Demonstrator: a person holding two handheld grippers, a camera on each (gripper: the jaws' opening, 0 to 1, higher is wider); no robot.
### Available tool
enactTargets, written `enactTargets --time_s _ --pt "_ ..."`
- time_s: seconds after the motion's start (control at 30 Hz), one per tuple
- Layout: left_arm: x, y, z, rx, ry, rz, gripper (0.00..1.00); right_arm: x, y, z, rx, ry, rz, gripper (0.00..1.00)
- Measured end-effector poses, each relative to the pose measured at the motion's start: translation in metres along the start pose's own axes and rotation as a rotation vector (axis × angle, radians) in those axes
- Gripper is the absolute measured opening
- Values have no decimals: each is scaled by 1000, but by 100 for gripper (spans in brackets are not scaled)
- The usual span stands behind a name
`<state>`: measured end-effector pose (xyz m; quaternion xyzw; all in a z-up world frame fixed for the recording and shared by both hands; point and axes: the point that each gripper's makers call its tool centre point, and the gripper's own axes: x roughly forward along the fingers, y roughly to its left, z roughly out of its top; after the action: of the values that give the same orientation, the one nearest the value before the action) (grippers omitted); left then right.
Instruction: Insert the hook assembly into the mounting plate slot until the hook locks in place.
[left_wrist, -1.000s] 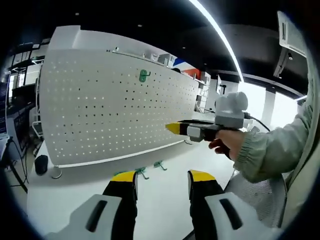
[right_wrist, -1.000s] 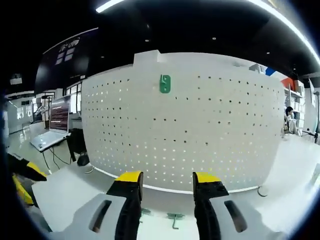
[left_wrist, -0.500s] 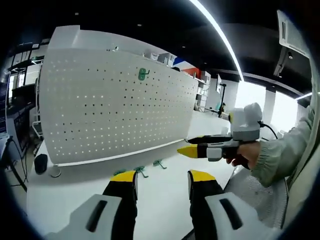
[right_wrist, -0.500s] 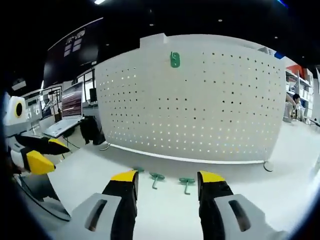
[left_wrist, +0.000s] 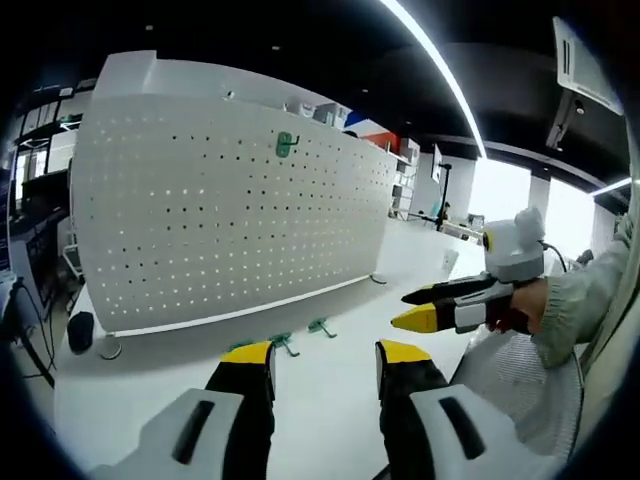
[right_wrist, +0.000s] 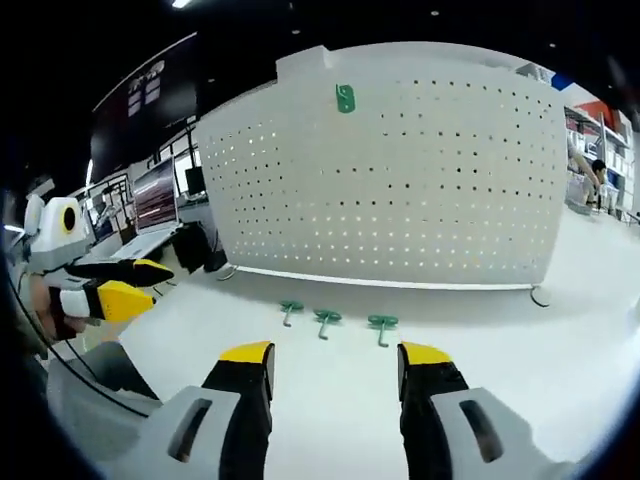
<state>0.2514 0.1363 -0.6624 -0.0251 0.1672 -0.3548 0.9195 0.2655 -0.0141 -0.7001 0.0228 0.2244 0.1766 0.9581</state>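
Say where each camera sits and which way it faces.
Left gripper view: rides the left hand-held gripper, facing the pegboard obliquely; right hand-held gripper and a sleeve enter at right.
Right gripper view: rides the right hand-held gripper, facing the pegboard and three hooks on the table.
Shared: pegboard, mounted green hook, table.

Both views are bright and sharp at the centre, lit by a long ceiling light strip against a dark ceiling. Daylight glares white from a window in the left gripper view. The fisheye lens bends the pegboard and blurs the edges.
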Motion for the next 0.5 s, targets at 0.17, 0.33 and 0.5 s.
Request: enactTargets --time_s 0.17,0.33,0.5 --pt "5 0 -1 4 11 -8 42 -7 0 -2 10 5 8 48" --pt "12 2 -2 11 23 -14 42 -12 0 -3 19 7 13 48" --pt "19 10 -6 14 40 -10 42 -13 0 -5 14 9 14 48"
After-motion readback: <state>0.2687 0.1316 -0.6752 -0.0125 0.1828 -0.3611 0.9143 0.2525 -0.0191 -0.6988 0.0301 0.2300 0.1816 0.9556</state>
